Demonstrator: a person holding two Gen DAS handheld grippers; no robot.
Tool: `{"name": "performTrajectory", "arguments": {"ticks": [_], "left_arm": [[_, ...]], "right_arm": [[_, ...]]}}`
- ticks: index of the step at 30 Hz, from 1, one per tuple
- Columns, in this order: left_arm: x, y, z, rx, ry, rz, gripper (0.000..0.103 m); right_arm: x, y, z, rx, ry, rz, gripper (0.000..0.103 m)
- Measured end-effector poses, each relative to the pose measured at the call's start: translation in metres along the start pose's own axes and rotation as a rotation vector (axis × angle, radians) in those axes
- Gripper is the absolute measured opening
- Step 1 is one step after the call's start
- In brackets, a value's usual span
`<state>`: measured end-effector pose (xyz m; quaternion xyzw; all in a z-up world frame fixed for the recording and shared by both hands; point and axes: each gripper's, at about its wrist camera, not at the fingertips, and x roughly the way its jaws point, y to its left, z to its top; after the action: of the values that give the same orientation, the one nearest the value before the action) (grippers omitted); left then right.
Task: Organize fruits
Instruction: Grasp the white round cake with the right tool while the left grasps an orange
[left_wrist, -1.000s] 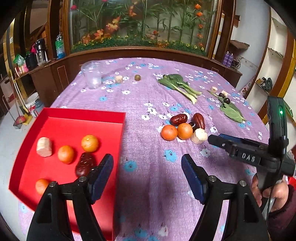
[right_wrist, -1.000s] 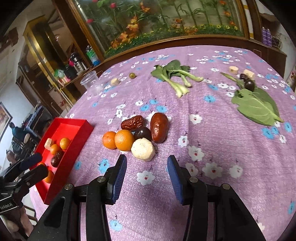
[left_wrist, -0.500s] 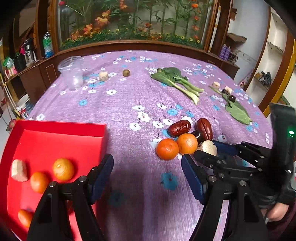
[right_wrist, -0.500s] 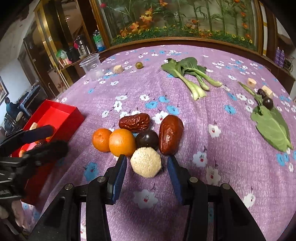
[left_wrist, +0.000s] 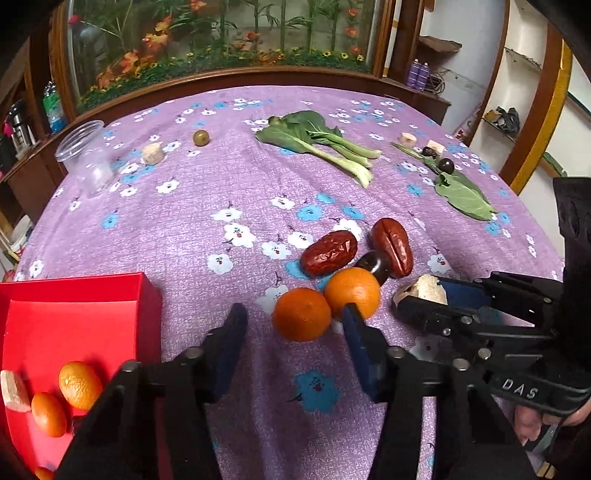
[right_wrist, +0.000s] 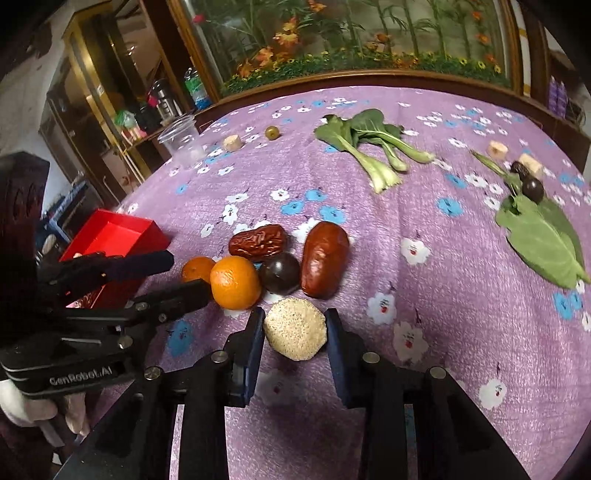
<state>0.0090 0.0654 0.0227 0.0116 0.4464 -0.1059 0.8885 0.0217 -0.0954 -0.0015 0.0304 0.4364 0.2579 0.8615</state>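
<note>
A small orange lies on the purple flowered cloth between the jaws of my left gripper. Those jaws are closing, and a gap still shows on the orange's left side. Touching it are a second orange, a dark plum and two red dates. My right gripper is closing on a pale grainy round piece, and both blue pads touch its sides. The red tray at lower left holds oranges and a pale chunk.
Farther back lie bok choy, a green leaf with dark fruits and pale chunks near it, a small green fruit, a pale chunk and a clear plastic cup. A wooden cabinet with a plant display runs behind the table.
My left gripper swung right from over the red tray to the orange and its jaws narrowed. My right gripper edged forward and closed onto the pale round piece.
</note>
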Motion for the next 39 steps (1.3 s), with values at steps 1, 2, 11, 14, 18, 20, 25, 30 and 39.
{"name": "performTrajectory", "arguments": {"ticks": [1, 2, 11, 14, 18, 20, 25, 30, 39], "left_arm": [[0.000, 0.001, 0.001, -0.002, 0.004, -0.004, 0.047], [0.001, 0.003, 0.002, -0.004, 0.010, -0.006, 0.047], [0.005, -0.014, 0.002, 0.178, 0.093, 0.050, 0.046], [0.014, -0.024, 0.005, 0.260, 0.110, 0.053, 0.046], [0.022, -0.028, 0.007, 0.287, 0.104, 0.040, 0.047], [0.023, -0.024, 0.008, 0.245, 0.101, 0.037, 0.044], [0.012, -0.021, 0.006, 0.179, 0.062, 0.062, 0.030], [-0.020, -0.019, -0.002, 0.113, -0.016, 0.063, 0.030], [-0.088, 0.025, -0.040, -0.127, -0.116, 0.054, 0.031]], "right_arm": [[-0.001, -0.002, 0.000, 0.009, 0.000, 0.004, 0.035], [-0.002, -0.003, -0.001, 0.015, 0.000, 0.009, 0.035], [-0.003, -0.002, -0.001, 0.006, 0.003, -0.001, 0.035], [-0.003, -0.001, -0.002, 0.008, 0.002, -0.002, 0.036], [-0.003, -0.002, -0.003, 0.013, 0.000, 0.000, 0.036], [-0.003, -0.001, -0.003, 0.007, -0.002, -0.004, 0.036], [-0.003, -0.001, -0.003, 0.001, -0.007, -0.009, 0.035], [-0.003, 0.001, -0.004, -0.005, -0.016, -0.011, 0.035], [-0.008, 0.003, -0.007, 0.002, -0.053, -0.015, 0.035]]}}
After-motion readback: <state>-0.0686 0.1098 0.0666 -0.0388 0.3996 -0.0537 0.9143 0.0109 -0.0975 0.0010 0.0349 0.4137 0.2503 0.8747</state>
